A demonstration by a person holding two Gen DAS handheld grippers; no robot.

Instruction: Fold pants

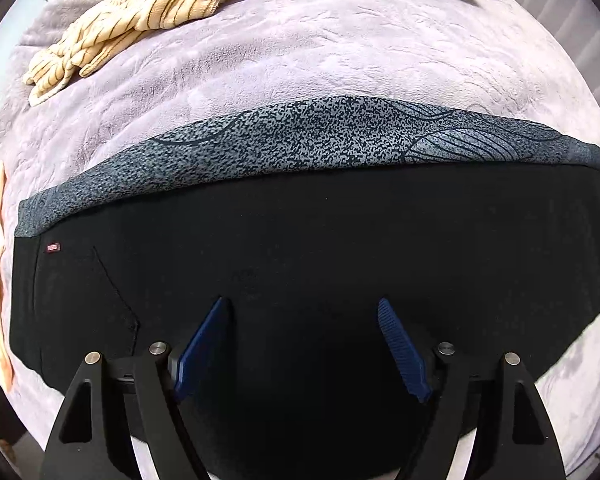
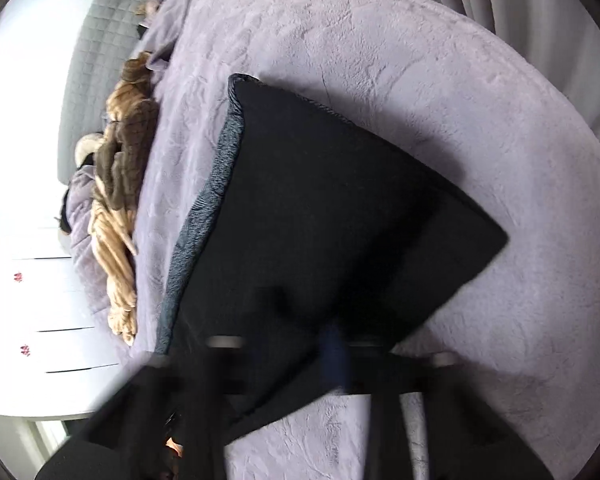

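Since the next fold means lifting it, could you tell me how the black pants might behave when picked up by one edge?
The black pants would probably go floppy and drape, since they lie flat in soft layers on the lilac blanket. They look thin, so likely light. The plush blanket may grip the cloth, so pushing could bunch it rather than slide it.

Matt black cloth pants (image 1: 300, 240) with speckled grey knit edge, on plush, crushed lilac blanket (image 1: 300, 52)
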